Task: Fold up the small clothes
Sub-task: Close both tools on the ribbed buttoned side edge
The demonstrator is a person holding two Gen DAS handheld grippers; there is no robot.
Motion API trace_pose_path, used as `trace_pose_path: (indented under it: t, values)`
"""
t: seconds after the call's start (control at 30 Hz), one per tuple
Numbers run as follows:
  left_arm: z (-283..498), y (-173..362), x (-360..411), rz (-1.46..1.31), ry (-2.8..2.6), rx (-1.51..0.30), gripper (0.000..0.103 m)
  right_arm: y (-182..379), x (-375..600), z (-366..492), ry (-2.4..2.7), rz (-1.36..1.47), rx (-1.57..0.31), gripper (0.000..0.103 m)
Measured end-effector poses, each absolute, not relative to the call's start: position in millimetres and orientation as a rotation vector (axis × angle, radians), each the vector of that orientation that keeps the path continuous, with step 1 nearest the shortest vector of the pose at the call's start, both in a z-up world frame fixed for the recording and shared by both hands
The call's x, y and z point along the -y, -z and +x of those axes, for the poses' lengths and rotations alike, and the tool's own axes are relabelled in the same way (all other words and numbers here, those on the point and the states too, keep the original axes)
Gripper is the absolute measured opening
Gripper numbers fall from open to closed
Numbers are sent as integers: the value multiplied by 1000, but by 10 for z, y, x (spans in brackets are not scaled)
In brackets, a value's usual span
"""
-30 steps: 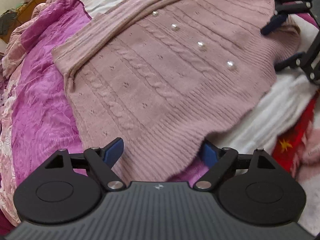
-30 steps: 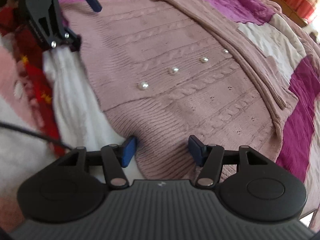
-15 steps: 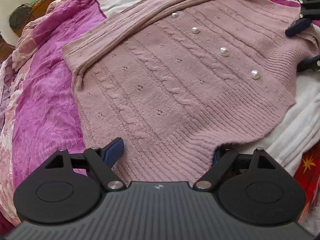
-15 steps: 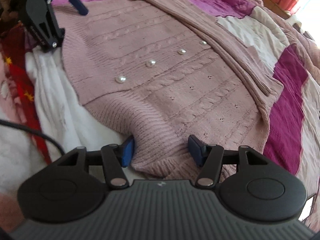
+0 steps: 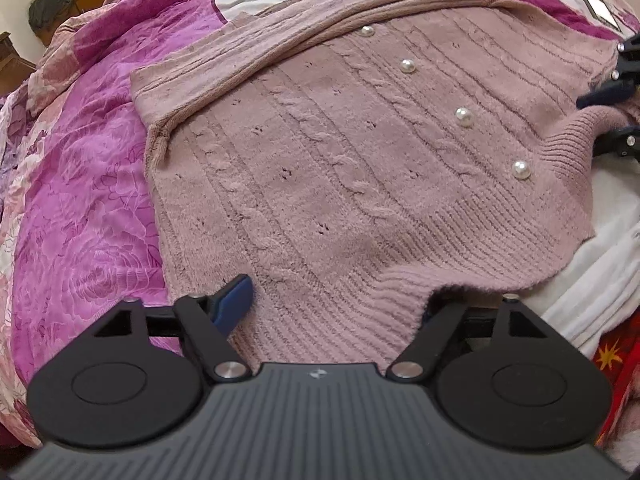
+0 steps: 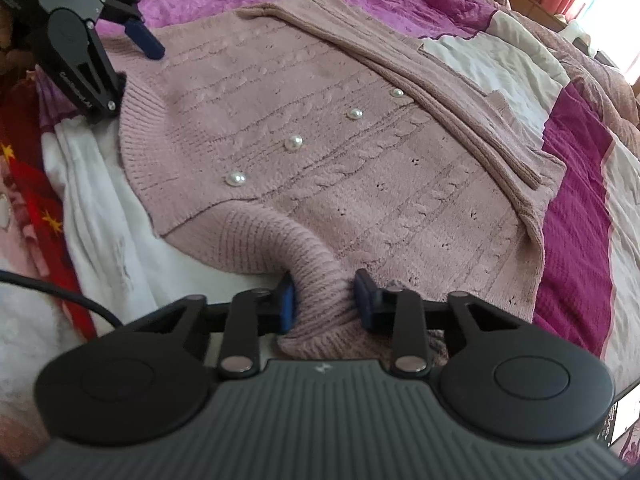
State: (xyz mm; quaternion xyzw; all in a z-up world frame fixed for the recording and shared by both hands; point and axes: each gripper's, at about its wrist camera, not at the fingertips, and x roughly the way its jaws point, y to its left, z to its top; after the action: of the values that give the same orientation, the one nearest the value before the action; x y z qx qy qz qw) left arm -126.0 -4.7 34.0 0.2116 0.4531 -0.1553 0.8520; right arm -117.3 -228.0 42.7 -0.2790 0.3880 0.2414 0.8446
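Note:
A dusty-pink cable-knit cardigan (image 5: 340, 168) with pearl buttons lies flat on the bed, its sleeve folded across the top. It also shows in the right wrist view (image 6: 360, 152). My left gripper (image 5: 332, 304) is open, its jaws wide over the ribbed hem corner; the right pad is hidden under the knit. My right gripper (image 6: 325, 298) is shut on a bunched fold of the other hem corner. Each gripper shows in the other's view, the right at the edge (image 5: 612, 92) and the left at the top left (image 6: 120, 40).
A magenta and pink quilted bedspread (image 5: 80, 200) covers the bed. A white cloth (image 6: 100, 208) and a red patterned fabric (image 6: 24, 176) lie beside the hem. A black cable (image 6: 52, 292) crosses the white cloth. A phone (image 5: 598, 4) lies at the far edge.
My right gripper has closed on the hem corner and bunched it up. My left gripper has moved forward over the other hem corner, still open.

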Motion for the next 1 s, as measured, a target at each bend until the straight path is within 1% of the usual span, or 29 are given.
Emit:
trace_pose_path:
  t: [0.13,0.33,0.43,0.53,0.6,0.73,0.8,0.9,1.0]
  values:
    - [-1258,-366,42,427,331,-952,72,-441,2264,-1174,-509,-595,-815,25]
    - [-1259,-371,40,416,336,-950,70,-451,2268,-1161,-503,-585,-815,23]
    - [-1257,-384,34,406,342,-950,65,-470,2274,-1155,-496,-567,-814,20]
    - [-1256,-402,28,395,347,-948,59,-495,2289,-1139,-487,-544,-810,18]
    - [-1253,-417,21,380,351,-949,52,-513,2295,-1133,-479,-529,-803,17]
    - [-1241,-447,8,355,350,-945,41,-549,2301,-1123,-467,-509,-791,16]
    - [-1237,-462,5,344,355,-943,33,-564,2303,-1119,-463,-501,-786,16]
    - [-1239,-487,4,323,361,-941,26,-588,2307,-1114,-454,-488,-775,16]
    - [-1247,-507,10,311,364,-938,22,-615,2312,-1113,-442,-468,-763,16]
